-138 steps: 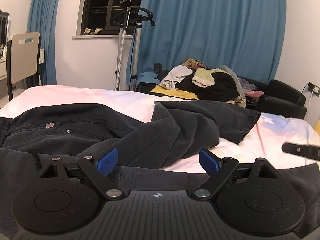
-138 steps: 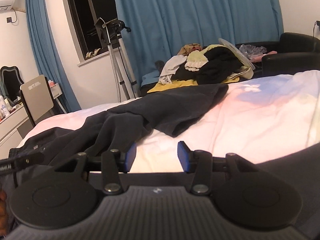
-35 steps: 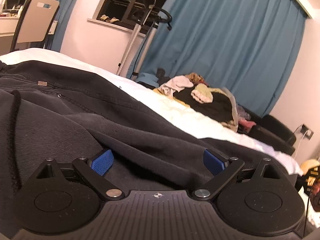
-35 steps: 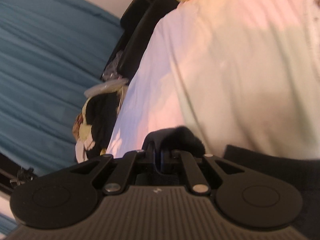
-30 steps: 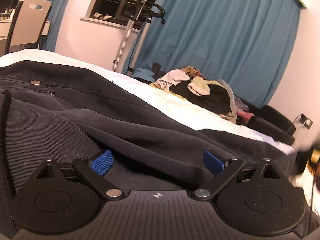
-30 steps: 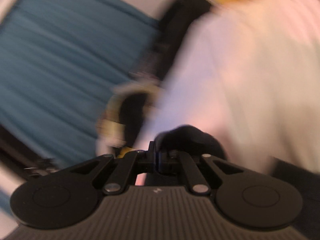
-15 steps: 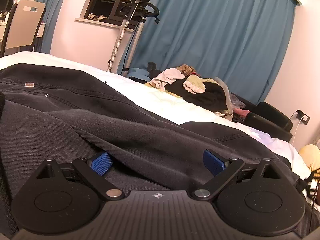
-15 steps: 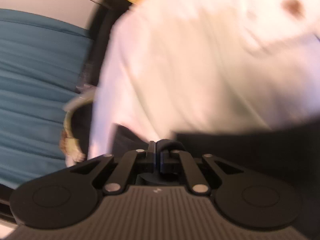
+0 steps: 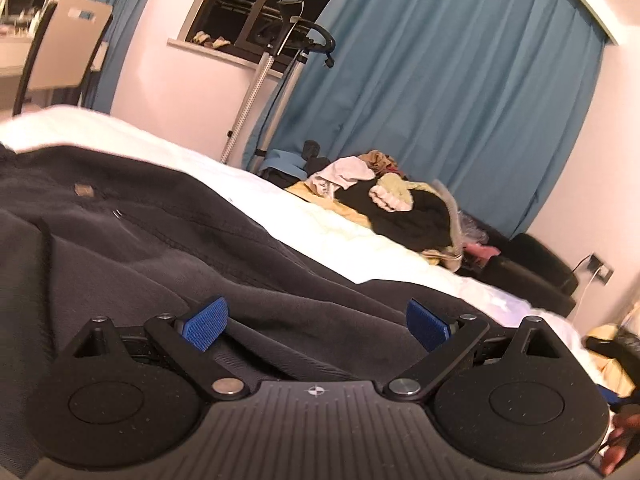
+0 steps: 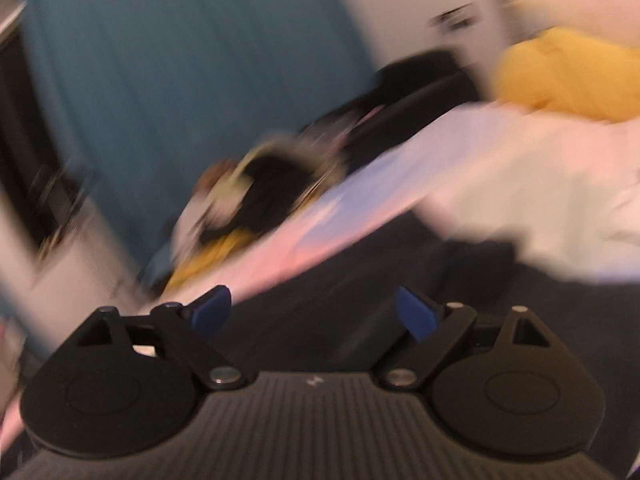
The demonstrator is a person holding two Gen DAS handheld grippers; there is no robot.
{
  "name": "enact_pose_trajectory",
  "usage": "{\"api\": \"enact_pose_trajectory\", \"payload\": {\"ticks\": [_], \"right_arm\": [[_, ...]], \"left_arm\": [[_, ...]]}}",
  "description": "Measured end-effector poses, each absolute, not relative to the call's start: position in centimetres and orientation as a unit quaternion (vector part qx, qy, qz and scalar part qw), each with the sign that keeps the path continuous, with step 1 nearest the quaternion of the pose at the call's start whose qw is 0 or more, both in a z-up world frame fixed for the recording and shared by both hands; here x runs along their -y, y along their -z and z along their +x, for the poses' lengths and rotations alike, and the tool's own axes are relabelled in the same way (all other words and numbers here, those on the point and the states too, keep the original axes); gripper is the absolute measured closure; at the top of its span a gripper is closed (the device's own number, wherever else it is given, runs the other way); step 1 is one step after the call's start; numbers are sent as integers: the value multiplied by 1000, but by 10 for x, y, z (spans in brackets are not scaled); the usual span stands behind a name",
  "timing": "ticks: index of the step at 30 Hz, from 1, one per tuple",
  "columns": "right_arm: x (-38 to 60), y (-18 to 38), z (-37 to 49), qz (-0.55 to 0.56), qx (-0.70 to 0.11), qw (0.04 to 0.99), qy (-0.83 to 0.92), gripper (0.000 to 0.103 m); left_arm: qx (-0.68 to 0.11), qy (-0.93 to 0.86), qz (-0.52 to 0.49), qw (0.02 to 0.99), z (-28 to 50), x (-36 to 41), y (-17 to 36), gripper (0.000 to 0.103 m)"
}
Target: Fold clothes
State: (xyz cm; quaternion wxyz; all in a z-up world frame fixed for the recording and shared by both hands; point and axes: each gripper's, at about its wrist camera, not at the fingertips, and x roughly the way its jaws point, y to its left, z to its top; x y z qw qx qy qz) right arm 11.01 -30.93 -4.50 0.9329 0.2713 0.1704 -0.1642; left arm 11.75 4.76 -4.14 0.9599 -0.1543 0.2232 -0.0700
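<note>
Dark grey trousers (image 9: 160,220) lie spread across the white bed (image 9: 320,220), with a small metal tag near their far left. In the left wrist view my left gripper (image 9: 316,322) hovers low over them, jaws wide; folds of the cloth lie between the blue pads (image 9: 204,322), which do not press on it. The right wrist view is blurred by motion. There my right gripper (image 10: 314,312) has its jaws opening wide above the trousers' dark cloth (image 10: 360,280), and nothing is clamped between its pads (image 10: 416,316).
A heap of mixed clothes (image 9: 400,204) lies beyond the bed, by a black armchair (image 9: 528,264). A garment steamer stand (image 9: 276,64) rises before the blue curtain, and a chair (image 9: 64,40) stands far left. A yellow cushion (image 10: 568,76) lies at the bed's right end. A hand (image 9: 620,440) shows bottom right.
My right gripper, shut on a dark fold of cloth before, has let it go, spread its jaws and swung sideways with a roll. My left gripper has risen a little, still open.
</note>
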Motion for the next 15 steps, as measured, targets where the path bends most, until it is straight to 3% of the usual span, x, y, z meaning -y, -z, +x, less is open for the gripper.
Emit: {"api": "enact_pose_trajectory", "payload": {"ticks": [8, 11, 15], "right_arm": [[223, 111, 152, 151, -237, 960, -2, 12], [224, 130, 157, 142, -238, 961, -16, 1], [221, 145, 167, 122, -235, 964, -11, 0]], "left_arm": [[-246, 49, -115, 961, 127, -123, 5, 6], [-260, 8, -71, 963, 150, -181, 1, 6], [-281, -78, -57, 955, 193, -264, -1, 7]]}}
